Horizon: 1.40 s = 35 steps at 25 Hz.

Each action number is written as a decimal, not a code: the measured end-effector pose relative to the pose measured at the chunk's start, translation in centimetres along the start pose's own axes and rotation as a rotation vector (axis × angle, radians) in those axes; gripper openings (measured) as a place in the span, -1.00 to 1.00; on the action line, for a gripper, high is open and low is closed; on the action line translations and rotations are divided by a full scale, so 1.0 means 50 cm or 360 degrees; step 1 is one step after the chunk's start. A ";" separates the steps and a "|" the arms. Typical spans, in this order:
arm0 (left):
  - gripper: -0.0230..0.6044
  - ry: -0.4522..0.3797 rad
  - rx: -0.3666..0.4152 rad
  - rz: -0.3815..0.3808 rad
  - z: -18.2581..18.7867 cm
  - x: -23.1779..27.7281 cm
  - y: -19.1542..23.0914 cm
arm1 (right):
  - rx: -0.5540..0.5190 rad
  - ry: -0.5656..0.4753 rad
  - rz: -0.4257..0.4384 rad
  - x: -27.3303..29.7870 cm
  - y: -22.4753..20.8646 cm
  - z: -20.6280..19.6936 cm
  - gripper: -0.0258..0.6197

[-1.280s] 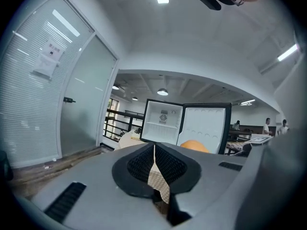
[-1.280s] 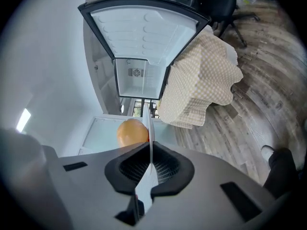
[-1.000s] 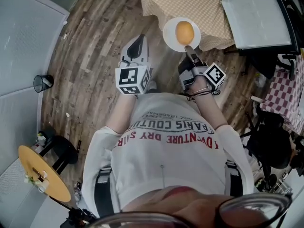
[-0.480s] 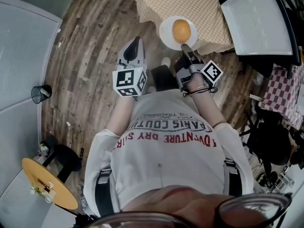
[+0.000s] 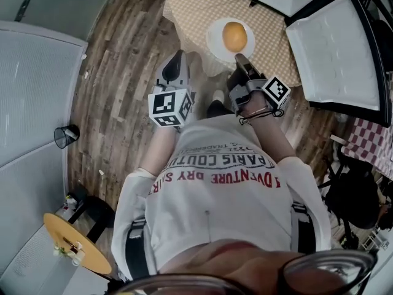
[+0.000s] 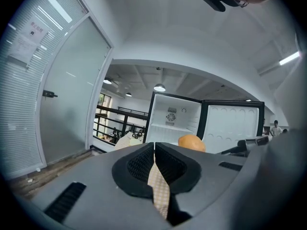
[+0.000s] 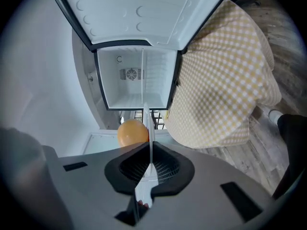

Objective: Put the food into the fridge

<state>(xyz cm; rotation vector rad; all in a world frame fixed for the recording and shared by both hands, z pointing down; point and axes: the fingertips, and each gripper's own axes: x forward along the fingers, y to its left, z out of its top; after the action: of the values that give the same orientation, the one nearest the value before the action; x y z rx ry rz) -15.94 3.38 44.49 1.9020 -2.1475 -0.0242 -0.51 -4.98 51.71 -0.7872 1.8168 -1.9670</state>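
grey-brown wood-plank floor (image 5: 116,85) around the table draped in yellow-checked cloth (image 5: 273,35); left of that table, pale frosted partition wall (image 5: 31,103), black mesh bin (image 5: 64,136), round orange side table (image 5: 77,244); right of it, red-checked cloth (image 5: 365,143).

Prob. a mock kitchen corner inside an office or lab bldg, not a real home. A small fridge (image 7: 122,87) is standing open at 12 o'clock, w/ a table under a yellow-check cloth (image 5: 270,17) just beside it. A glass partition (image 6: 72,95) and slatted blinds (image 6: 24,80) are running along 9 o'clock. An indoor railing (image 6: 115,121) and industrial ceiling lamps (image 6: 159,87) are showing beyond. Wood-look flooring (image 5: 116,103) is lying underfoot.
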 end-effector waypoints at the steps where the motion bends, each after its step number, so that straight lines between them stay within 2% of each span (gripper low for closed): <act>1: -0.84 0.0000 0.0007 -0.0007 0.008 0.032 -0.005 | 0.0003 -0.0007 -0.0001 0.017 0.005 0.026 -0.82; 7: -0.84 0.0021 0.0052 -0.0068 0.039 0.204 -0.031 | 0.0009 -0.0060 0.0009 0.109 0.019 0.163 -0.82; 13: -0.84 0.0087 0.0085 -0.0162 0.037 0.329 -0.072 | 0.0013 -0.0136 0.0019 0.151 0.026 0.258 -0.82; 22: -0.84 0.0158 0.0146 -0.0450 0.059 0.477 -0.122 | 0.0089 -0.0384 0.0001 0.166 0.023 0.323 -0.82; 29: -0.84 0.0159 0.0209 -0.0696 0.104 0.586 -0.127 | 0.0140 -0.0655 0.0023 0.194 0.044 0.361 -0.82; 35: -0.84 0.0182 0.0219 -0.0823 0.115 0.638 -0.111 | 0.0143 -0.0821 0.0050 0.235 0.072 0.395 -0.82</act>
<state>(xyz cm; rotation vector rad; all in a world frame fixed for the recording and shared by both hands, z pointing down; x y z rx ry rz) -14.95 -29.50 43.96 2.4212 -1.5705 0.1302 1.88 -28.09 50.53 -1.1043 1.4161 -1.6155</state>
